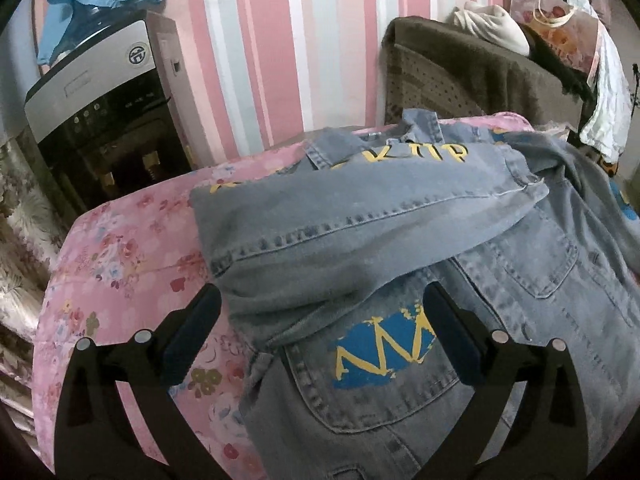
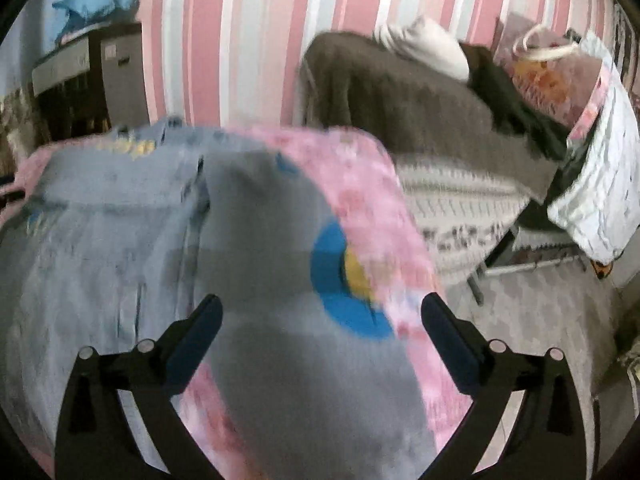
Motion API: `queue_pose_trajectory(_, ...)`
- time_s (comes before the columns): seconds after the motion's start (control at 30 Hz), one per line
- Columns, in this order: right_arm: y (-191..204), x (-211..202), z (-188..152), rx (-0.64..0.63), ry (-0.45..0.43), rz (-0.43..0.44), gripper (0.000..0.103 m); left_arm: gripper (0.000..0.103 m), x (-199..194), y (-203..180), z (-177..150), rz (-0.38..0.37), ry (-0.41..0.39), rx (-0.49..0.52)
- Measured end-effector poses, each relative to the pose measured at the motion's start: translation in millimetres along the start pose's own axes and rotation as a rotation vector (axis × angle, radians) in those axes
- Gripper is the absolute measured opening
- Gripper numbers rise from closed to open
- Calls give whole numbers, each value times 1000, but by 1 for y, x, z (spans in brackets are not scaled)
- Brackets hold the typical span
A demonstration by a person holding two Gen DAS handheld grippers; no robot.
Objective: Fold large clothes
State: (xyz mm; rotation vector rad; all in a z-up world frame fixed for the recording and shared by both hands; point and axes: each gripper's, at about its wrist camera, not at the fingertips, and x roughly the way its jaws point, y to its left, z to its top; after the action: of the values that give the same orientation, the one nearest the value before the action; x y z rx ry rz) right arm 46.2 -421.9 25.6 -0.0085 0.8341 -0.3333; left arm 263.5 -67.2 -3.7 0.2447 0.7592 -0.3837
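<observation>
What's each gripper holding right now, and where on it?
Nothing. The left gripper and right gripper both have fingers spread wide above the denim jacket, gripping no fabric.

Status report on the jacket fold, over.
Left gripper open, empty, over denim jacket. Right gripper open, empty; its view blurred. One sleeve folded across jacket on floral cover. Nothing in the way.

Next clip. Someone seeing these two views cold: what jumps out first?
The denim jacket with yellow lettering and a blue-and-yellow patch fills the centre of the left wrist view, one sleeve folded across it, spread on a pink floral cover. The pink-and-white striped wall stands behind, a water dispenser at far left. Both the left gripper and right gripper are open above the cloth.
</observation>
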Motion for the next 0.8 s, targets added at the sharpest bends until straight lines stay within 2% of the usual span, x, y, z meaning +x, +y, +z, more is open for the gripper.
queue_pose_trajectory(0.13, 1, -19, -34, -18, 13, 10, 100, 100, 1, 0, -4, -7, 12, -11)
queue_pose_trajectory(0.27, -10, -31, -54, 4, 23, -75, 100, 100, 3, -1, -6, -4, 20, -10)
queue_pose_trajectory(0.4, -40, -31, -72, 156, 48, -93, 100, 100, 3, -1, -6, -1, 15, -8)
queue_pose_trajectory(0.5, -56, -29, -85, 310, 67, -43, 95, 100, 2, -1, -7, 1, 12, -8)
queue_pose_trajectory(0.57, -61, -24, -92, 397, 76, 33, 69, 100, 3, -1, -7, -2, 16, -7)
queue_pose_trajectory(0.6, -61, -21, -93, 421, 77, 64, 52, 100, 3, -2, -6, -2, 17, -7)
queue_pose_trajectory(0.63, -62, -18, -92, 445, 71, 68, 48, 100, 4, -2, -5, -4, 19, -7)
queue_pose_trajectory(0.7, -62, -14, -86, 462, 47, 46, 30, 100, 5, -3, -4, -4, 22, -5)
queue_pose_trajectory(0.73, -64, -14, -81, 473, 21, 38, 16, 100, 5, -3, -3, 0, 21, -3)
queue_pose_trajectory(0.77, -66, -16, -76, 485, 1, 46, 10, 100, 5, -4, -2, 1, 18, -3)
queue_pose_trajectory(0.8, -70, -15, -67, 502, -22, 68, 10, 100, 4, -4, -2, 3, 15, -2)
